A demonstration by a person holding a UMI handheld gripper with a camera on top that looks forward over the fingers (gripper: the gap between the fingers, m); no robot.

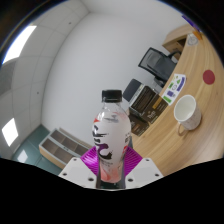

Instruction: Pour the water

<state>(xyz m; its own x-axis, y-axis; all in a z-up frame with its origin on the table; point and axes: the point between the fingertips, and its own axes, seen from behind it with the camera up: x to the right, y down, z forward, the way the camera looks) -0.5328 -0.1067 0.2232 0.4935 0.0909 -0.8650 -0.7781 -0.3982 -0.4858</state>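
Note:
A clear plastic bottle (110, 135) with a black cap, a white label with dark lettering and pinkish liquid at its base stands upright between my fingers. My gripper (110, 165) is shut on the bottle, with the magenta pads (92, 156) pressed against its lower part on both sides. The bottle is held up off any surface, with the room tilted behind it. A white cup (186, 112) stands on the wooden table (170, 135) beyond and to the right of the bottle.
A red coaster-like disc (209, 76) lies on the table beyond the cup. Black office chairs (142, 102) and a monitor (156, 62) stand along the table's far side. A grey sofa (62, 147) sits behind the bottle to the left. A white wall fills the background.

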